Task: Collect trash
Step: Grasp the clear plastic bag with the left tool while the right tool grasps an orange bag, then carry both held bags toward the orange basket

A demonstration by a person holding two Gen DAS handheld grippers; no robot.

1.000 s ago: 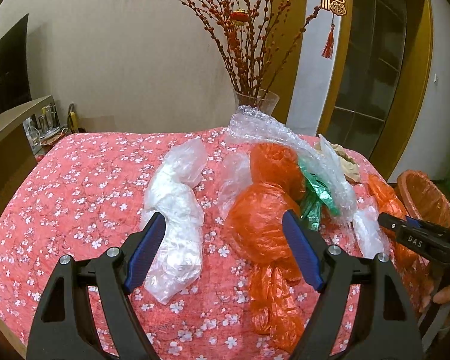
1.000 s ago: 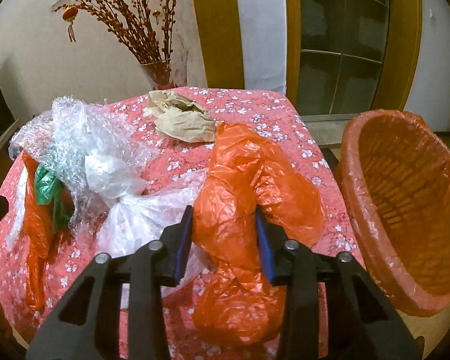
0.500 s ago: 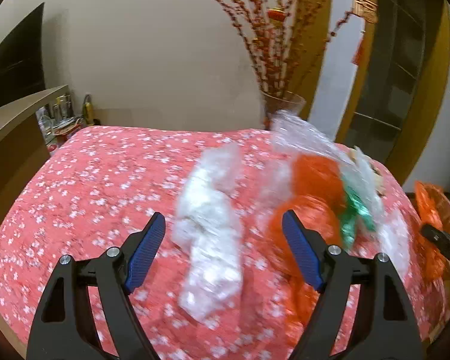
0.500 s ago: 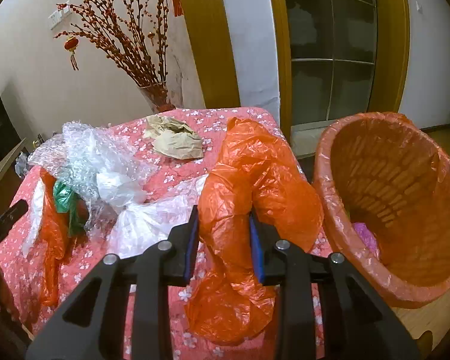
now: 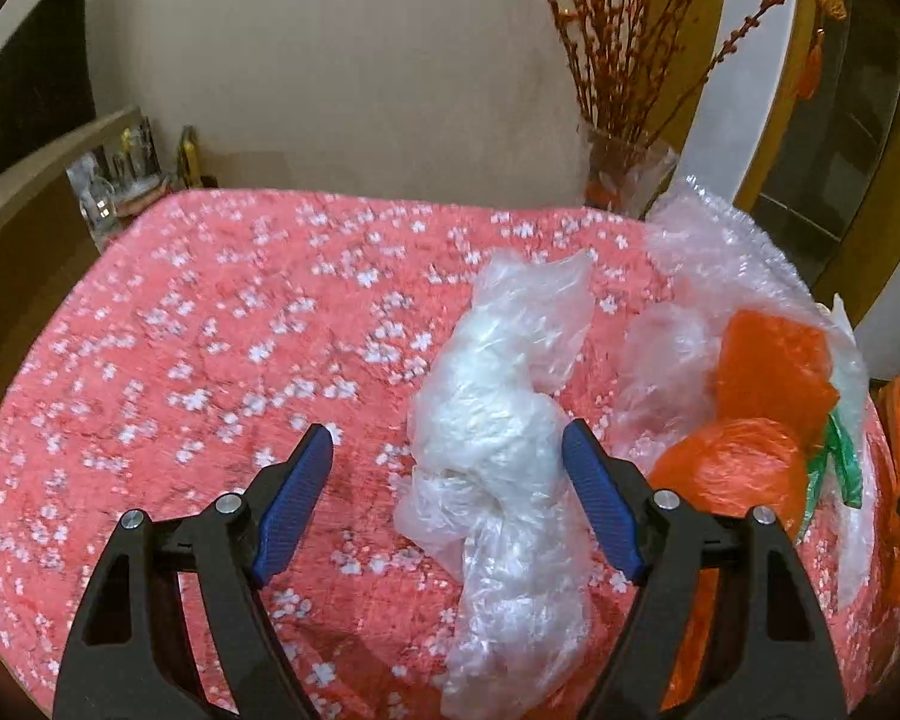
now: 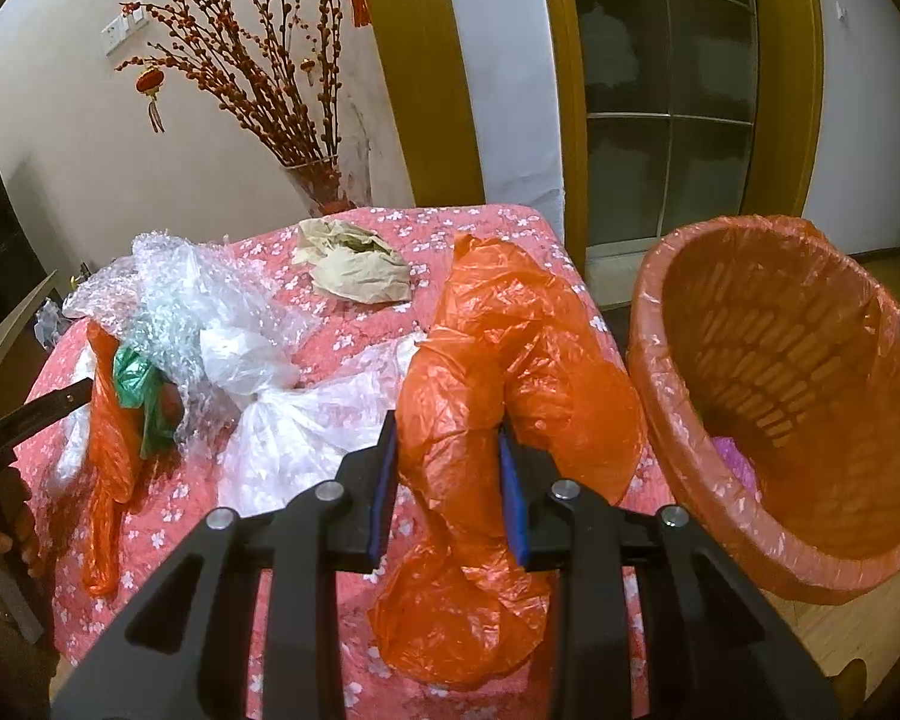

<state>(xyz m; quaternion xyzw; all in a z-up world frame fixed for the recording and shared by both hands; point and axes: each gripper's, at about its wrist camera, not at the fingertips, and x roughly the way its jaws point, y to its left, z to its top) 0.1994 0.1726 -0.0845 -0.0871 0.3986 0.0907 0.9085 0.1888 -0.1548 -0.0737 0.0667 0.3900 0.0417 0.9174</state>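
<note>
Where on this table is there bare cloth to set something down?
The tablecloth is bare on the side left of the clear plastic bag, back to the wall. Right of that bag it is crowded: bubble wrap, orange bags, crumpled brown paper.

The left claw (image 5: 447,468) stands wide open over a crumpled clear plastic bag (image 5: 498,438) on the floral tablecloth (image 5: 210,330).
</note>
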